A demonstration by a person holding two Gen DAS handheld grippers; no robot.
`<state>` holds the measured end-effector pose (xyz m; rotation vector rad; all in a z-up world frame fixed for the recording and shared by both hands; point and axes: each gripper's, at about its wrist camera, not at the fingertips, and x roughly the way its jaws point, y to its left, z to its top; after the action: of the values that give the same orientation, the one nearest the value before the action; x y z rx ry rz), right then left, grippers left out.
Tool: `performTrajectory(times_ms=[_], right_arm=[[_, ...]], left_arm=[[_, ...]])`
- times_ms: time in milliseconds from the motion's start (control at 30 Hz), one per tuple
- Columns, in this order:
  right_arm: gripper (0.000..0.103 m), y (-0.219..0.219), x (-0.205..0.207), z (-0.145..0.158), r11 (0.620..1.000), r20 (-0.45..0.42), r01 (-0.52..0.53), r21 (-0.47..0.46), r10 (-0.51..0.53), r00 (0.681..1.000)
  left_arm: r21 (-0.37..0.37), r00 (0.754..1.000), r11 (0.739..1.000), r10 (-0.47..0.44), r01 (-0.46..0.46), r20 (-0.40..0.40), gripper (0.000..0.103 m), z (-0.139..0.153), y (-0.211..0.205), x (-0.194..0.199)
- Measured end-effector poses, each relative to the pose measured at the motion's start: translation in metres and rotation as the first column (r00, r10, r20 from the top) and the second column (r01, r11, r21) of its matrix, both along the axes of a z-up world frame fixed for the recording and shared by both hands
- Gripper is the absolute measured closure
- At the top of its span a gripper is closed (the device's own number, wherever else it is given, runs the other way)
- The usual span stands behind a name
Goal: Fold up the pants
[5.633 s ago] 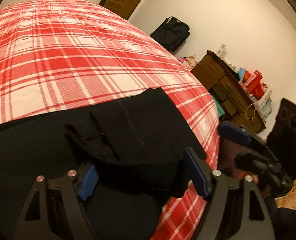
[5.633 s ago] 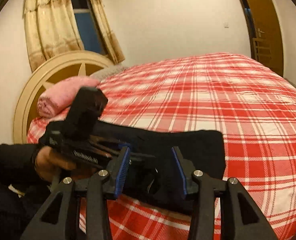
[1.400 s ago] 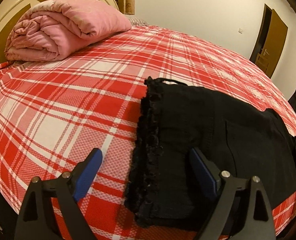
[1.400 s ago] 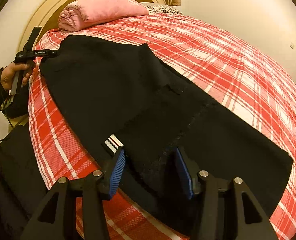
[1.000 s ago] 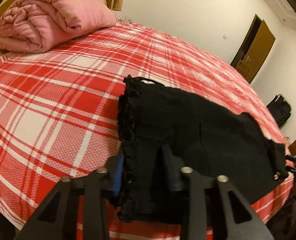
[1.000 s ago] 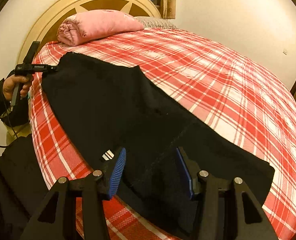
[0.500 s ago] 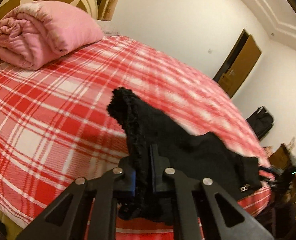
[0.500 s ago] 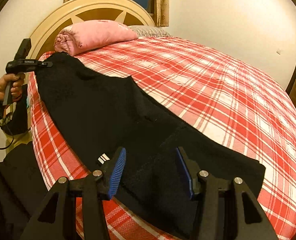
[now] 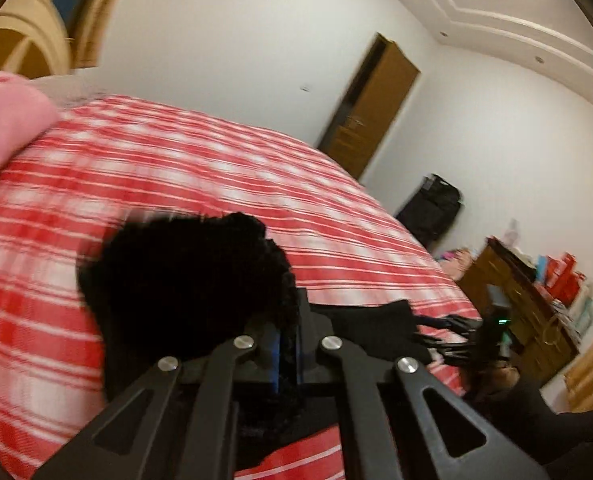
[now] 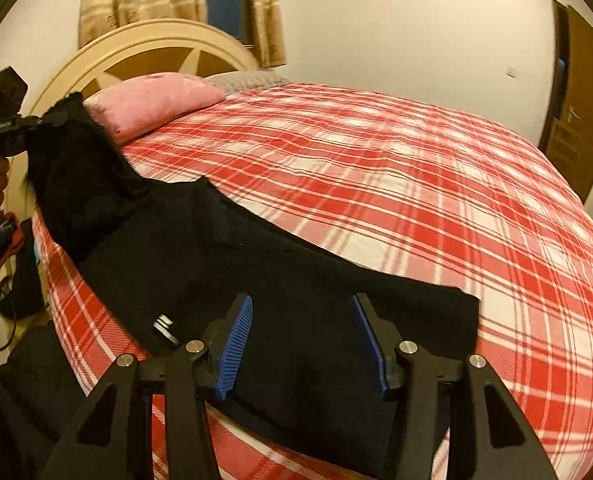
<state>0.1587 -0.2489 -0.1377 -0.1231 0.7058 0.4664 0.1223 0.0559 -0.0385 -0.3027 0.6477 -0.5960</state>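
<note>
Left gripper (image 9: 287, 354) has clamped and raised the pants (image 10: 224, 256) hem off the bed (image 10: 436, 184) since a second ago; right gripper (image 10: 302, 344) jaws apart over waistband; lengthwise fold starting.

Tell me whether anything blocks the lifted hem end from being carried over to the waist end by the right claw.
Nothing visible does. The left claw is shut on the hem of the black pants; between it and the open right claw lies only the pants' own flat fabric on the plaid bed.
</note>
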Motion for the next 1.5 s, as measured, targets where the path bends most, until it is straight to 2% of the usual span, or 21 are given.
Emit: performTrajectory(times_ms=[100, 167, 267, 333, 433, 500, 567, 733, 767, 833, 867, 933, 967, 1000, 1033, 1100, 1133, 1167, 1233, 1400, 1500], right_arm=[[0.05, -0.015, 0.0, -0.001, 0.998, -0.009, 0.044, 0.036, -0.044, 0.999], [0.05, -0.025, 0.0, -0.001, 0.994, -0.011, 0.073, 0.076, -0.072, 0.997], [0.05, -0.033, 0.0, -0.003, 0.988, -0.02, 0.099, 0.115, -0.097, 0.995], [0.05, -0.037, -0.001, -0.007, 0.986, -0.027, 0.103, 0.13, -0.1, 0.995], [0.05, -0.037, 0.003, -0.017, 0.986, -0.052, 0.1, 0.132, -0.093, 0.994], [0.05, -0.036, 0.004, -0.023, 0.987, -0.061, 0.098, 0.129, -0.09, 0.994], [0.05, -0.036, 0.004, -0.025, 0.986, -0.064, 0.094, 0.135, -0.086, 0.994], [0.05, -0.028, 0.006, -0.028, 0.987, -0.07, 0.083, 0.138, -0.074, 0.995], [0.05, -0.023, 0.005, -0.029, 0.989, -0.069, 0.074, 0.127, -0.066, 0.995], [0.05, -0.011, 0.004, -0.029, 0.994, -0.064, 0.048, 0.099, -0.042, 0.997], [0.05, -0.003, 0.002, -0.029, 0.996, -0.06, 0.028, 0.086, -0.023, 0.998], [0.05, 0.01, 0.001, -0.03, 0.997, -0.067, -0.007, 0.078, 0.012, 0.998], [0.05, 0.016, 0.0, -0.029, 0.997, -0.07, -0.021, 0.077, 0.026, 0.997], [0.05, 0.024, 0.0, -0.029, 0.996, -0.073, -0.044, 0.074, 0.05, 0.996], [0.05, 0.031, -0.001, -0.028, 0.996, -0.074, -0.065, 0.068, 0.069, 0.995], [0.05, 0.05, -0.006, -0.025, 0.991, -0.071, -0.124, 0.052, 0.127, 0.989], [0.05, 0.059, -0.007, -0.025, 0.988, -0.074, -0.15, 0.044, 0.153, 0.985], [0.05, 0.073, -0.007, -0.025, 0.981, -0.083, -0.19, 0.03, 0.192, 0.978], [0.05, 0.095, -0.008, -0.025, 0.969, -0.09, -0.249, -0.003, 0.247, 0.965], [0.05, 0.16, -0.011, -0.017, 0.915, -0.089, -0.401, -0.049, 0.396, 0.914], [0.05, 0.207, -0.013, -0.009, 0.867, -0.078, -0.492, -0.081, 0.486, 0.87]], left_arm=[[0.018, 0.997, 0.997, -0.077, 0.077, 0.009, 0.099, 0.005, -0.041, 0.01], [0.021, 0.993, 0.993, -0.118, 0.118, -0.007, 0.099, -0.001, -0.063, 0.02], [0.066, 0.986, 0.984, -0.165, 0.167, -0.039, 0.099, -0.013, -0.089, 0.031], [0.112, 0.988, 0.982, -0.149, 0.152, -0.043, 0.099, -0.017, -0.089, 0.032], [0.135, 0.989, 0.981, -0.132, 0.139, -0.062, 0.098, -0.017, -0.086, 0.036], [0.167, 0.991, 0.977, -0.125, 0.13, -0.044, 0.098, -0.01, -0.075, 0.032], [0.152, 0.993, 0.982, -0.11, 0.113, -0.029, 0.098, 0.001, -0.057, 0.028], [0.181, 0.996, 0.98, 0.068, -0.078, 0.062, 0.098, 0.03, 0.025, 0.012], [0.196, 0.991, 0.973, 0.109, -0.122, 0.079, 0.098, 0.035, 0.043, 0.009], [0.291, 0.974, 0.932, 0.188, -0.218, 0.129, 0.096, 0.038, 0.07, 0.006], [0.317, 0.964, 0.913, 0.223, -0.258, 0.141, 0.093, 0.035, 0.085, 0.009], [0.295, 0.958, 0.911, 0.278, -0.287, 0.071, 0.086, 0.017, 0.122, 0.023], [0.299, 0.947, 0.903, 0.321, -0.309, 0.01, 0.083, 0.002, 0.145, 0.032], [0.301, 0.936, 0.895, 0.351, -0.33, -0.016, 0.076, -0.008, 0.158, 0.034], [0.294, 0.925, 0.889, 0.377, -0.352, -0.033, 0.075, -0.017, 0.169, 0.033], [0.298, 0.896, 0.862, 0.442, -0.411, -0.043, 0.054, -0.035, 0.191, 0.023], [0.302, 0.884, 0.851, 0.464, -0.428, -0.054, 0.047, -0.043, 0.198, 0.017], [0.287, 0.874, 0.85, 0.48, -0.443, -0.072, 0.036, -0.053, 0.207, 0.007], [0.261, 0.873, 0.86, 0.476, -0.438, -0.103, 0.036, -0.066, 0.212, -0.004], [0.245, 0.92, 0.914, 0.365, -0.324, -0.145, 0.036, -0.098, 0.191, -0.046], [0.218, 0.934, 0.938, 0.311, -0.271, -0.177, 0.04, -0.112, 0.176, -0.062]])
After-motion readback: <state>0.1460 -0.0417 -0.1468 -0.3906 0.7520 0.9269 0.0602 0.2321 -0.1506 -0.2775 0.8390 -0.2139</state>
